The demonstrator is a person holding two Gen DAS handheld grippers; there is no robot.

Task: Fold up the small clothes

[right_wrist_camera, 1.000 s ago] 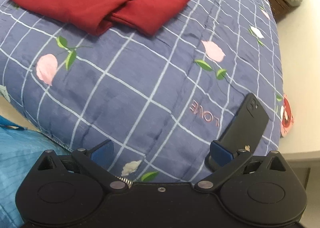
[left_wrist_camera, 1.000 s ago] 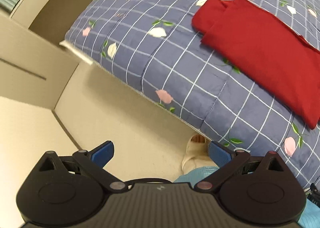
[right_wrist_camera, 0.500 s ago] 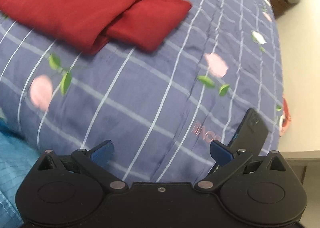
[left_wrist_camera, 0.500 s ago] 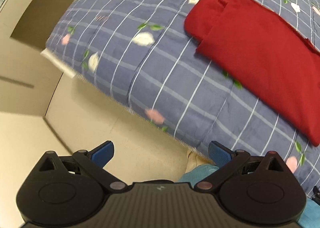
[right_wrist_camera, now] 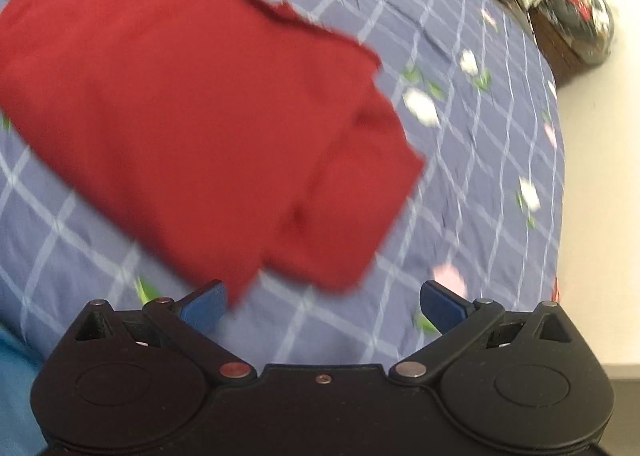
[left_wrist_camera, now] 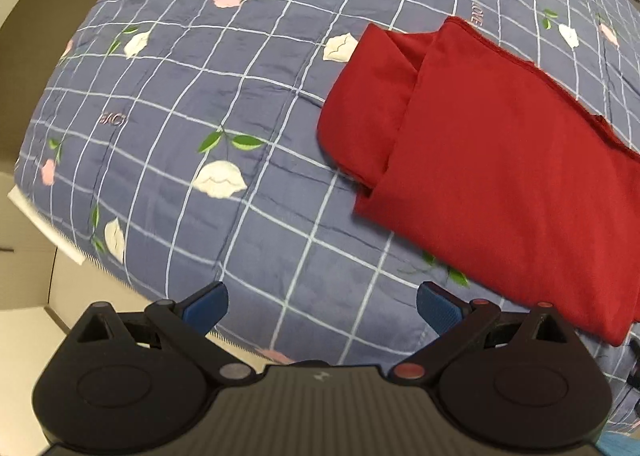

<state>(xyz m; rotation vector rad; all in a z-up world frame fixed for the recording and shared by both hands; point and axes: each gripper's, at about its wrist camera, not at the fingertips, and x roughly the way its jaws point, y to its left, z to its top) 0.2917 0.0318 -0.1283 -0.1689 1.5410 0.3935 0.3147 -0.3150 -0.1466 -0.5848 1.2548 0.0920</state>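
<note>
A red garment (left_wrist_camera: 500, 160) lies partly folded on a blue checked quilt with flowers (left_wrist_camera: 200, 96); one folded part sticks out at its left end. My left gripper (left_wrist_camera: 322, 308) hovers open over the quilt's near edge, below and left of the garment, holding nothing. In the right wrist view the same red garment (right_wrist_camera: 192, 116) fills the left and middle, blurred by motion. My right gripper (right_wrist_camera: 324, 306) stands open just short of its near edge, its left fingertip (right_wrist_camera: 204, 306) close to the cloth, with nothing held.
The quilt (right_wrist_camera: 480, 160) drops off to a pale floor (left_wrist_camera: 24, 320) at the left. A dark cluttered stand (right_wrist_camera: 560, 8) sits at the far right corner. Light blue clothing of the person (right_wrist_camera: 16, 396) shows at the lower left.
Both grippers have moved forward over the bed toward the red garment, which now looks larger and closer. The black phone near the right gripper has left the view. Both stay open.
</note>
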